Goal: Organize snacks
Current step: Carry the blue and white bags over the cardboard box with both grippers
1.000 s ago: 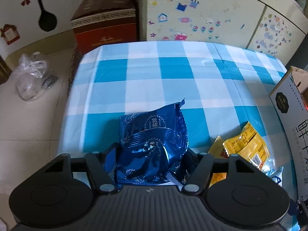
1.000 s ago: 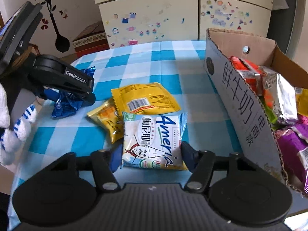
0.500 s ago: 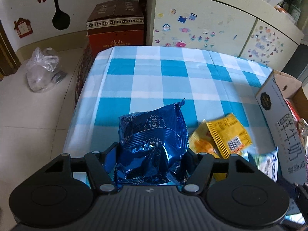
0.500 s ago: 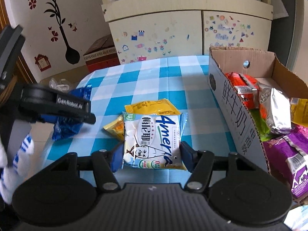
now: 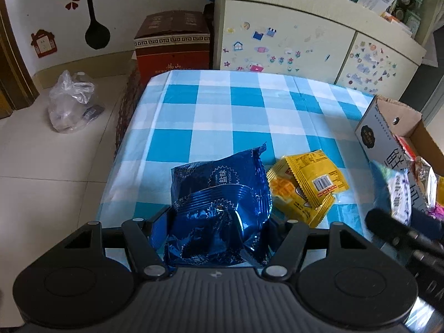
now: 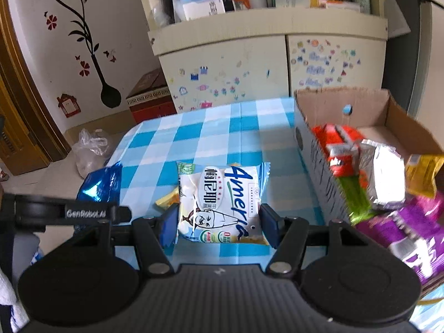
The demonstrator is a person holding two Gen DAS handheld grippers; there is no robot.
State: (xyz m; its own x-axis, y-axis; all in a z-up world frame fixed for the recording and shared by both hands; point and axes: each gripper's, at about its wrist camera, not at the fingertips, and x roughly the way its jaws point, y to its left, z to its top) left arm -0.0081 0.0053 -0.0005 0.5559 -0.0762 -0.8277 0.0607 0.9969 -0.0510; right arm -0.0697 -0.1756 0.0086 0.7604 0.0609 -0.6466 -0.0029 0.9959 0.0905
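checked tablecloth | left jaws: blue packet | right jaws: white packet

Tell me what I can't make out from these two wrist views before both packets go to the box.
- Cardboard box: right wrist view, near end cut off by the frame edge; contents motion-blurred.
- Yellow packets: right wrist view, almost hidden behind the white packet.
- White packet: left wrist view, blurred and partly behind the right hand-held gripper.
- Blue packet: lower end hidden by the left hand-held gripper body.
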